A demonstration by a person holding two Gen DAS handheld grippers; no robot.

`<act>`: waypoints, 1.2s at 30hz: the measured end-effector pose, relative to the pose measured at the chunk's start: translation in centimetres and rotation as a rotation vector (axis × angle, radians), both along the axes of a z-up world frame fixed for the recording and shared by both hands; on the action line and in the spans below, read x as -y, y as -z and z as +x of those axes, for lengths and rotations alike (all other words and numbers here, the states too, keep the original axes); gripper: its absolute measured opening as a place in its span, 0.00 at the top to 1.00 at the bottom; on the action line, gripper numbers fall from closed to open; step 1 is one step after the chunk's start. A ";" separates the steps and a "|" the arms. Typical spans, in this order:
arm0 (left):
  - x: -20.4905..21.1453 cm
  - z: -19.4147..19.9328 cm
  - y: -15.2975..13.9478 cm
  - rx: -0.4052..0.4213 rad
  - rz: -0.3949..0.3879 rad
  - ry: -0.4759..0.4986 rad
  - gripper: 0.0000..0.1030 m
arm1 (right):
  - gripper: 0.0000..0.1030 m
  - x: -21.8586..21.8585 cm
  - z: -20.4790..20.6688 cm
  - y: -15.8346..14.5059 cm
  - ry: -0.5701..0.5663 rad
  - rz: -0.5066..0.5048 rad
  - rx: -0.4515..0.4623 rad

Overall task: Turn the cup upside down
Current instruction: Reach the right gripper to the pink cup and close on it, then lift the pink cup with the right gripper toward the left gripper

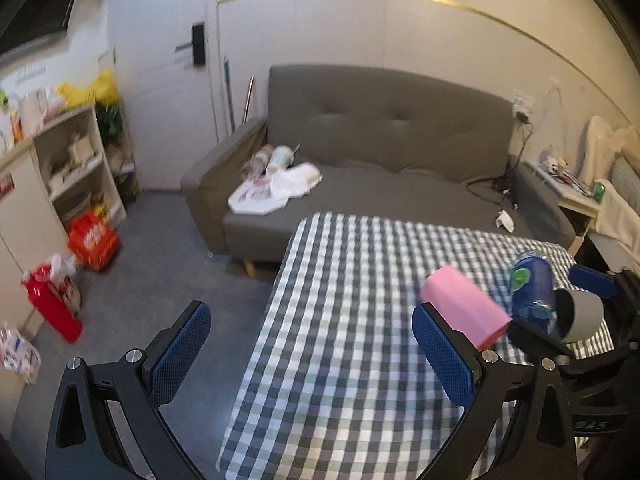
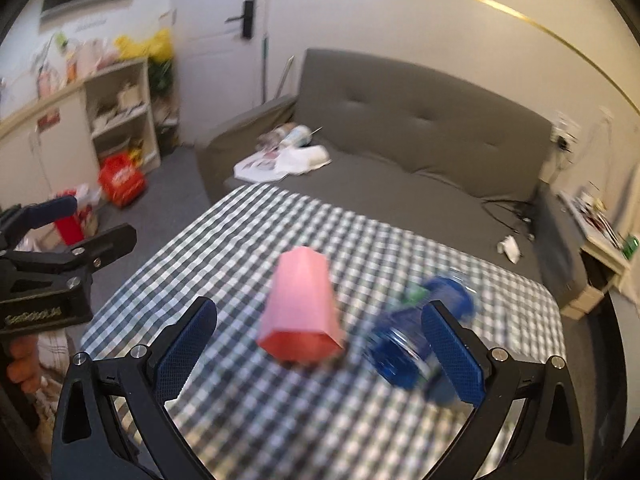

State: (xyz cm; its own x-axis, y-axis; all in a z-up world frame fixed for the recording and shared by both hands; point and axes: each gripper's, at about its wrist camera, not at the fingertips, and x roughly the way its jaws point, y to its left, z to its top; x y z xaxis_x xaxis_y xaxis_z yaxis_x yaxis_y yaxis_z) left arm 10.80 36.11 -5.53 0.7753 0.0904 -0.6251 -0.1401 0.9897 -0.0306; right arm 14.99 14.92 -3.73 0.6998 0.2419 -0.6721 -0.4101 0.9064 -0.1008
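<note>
On the left, the left gripper (image 1: 311, 354) hangs over the near left edge of the checked worktop (image 1: 340, 360), its blue-padded fingers (image 1: 182, 354) spread wide with nothing between them. Right of it the pink cup (image 2: 300, 312) lies on its side on the worktop, open mouth turned toward the right wrist camera, closed base pointing away toward the grey sofa (image 2: 420, 148). Just beside the cup, further right, a blue bottle (image 2: 416, 340) also lies on its side, blurred. The right gripper (image 2: 320, 360) faces the cup's mouth with its fingers spread and empty; its right finger overlaps the bottle in the right wrist view, and I cannot tell whether they touch.

The step in hand looks like the reach for the cup. To do it well, the right gripper should probably centre on the cup, well clear of the bottle, close across the faceted wall near the middle, lift, and turn until the mouth faces down before setting it flat on the cloth. A thin cup may squash or roll, so a gentle squeeze suits.

The only writing near legible is pale lettering on the left gripper's black body in the right wrist view, too blurred to read. The bottle's green label and the red bag (image 1: 94, 240) on the floor cannot be read either.
</note>
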 end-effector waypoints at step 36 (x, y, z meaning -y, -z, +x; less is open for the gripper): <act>1.2 -0.6 0.6 -0.046 -0.020 0.068 0.00 | 0.40 0.6 -1.7 5.7 0.283 -0.065 -0.278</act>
State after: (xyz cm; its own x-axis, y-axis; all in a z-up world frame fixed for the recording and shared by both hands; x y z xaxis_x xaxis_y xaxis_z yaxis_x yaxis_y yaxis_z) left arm 10.19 34.90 -6.15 0.7495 0.0257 -0.6615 -0.0743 0.9962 -0.0455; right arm 13.30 14.31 -9.44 0.5220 0.0166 -0.8528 -0.1645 0.9830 -0.0816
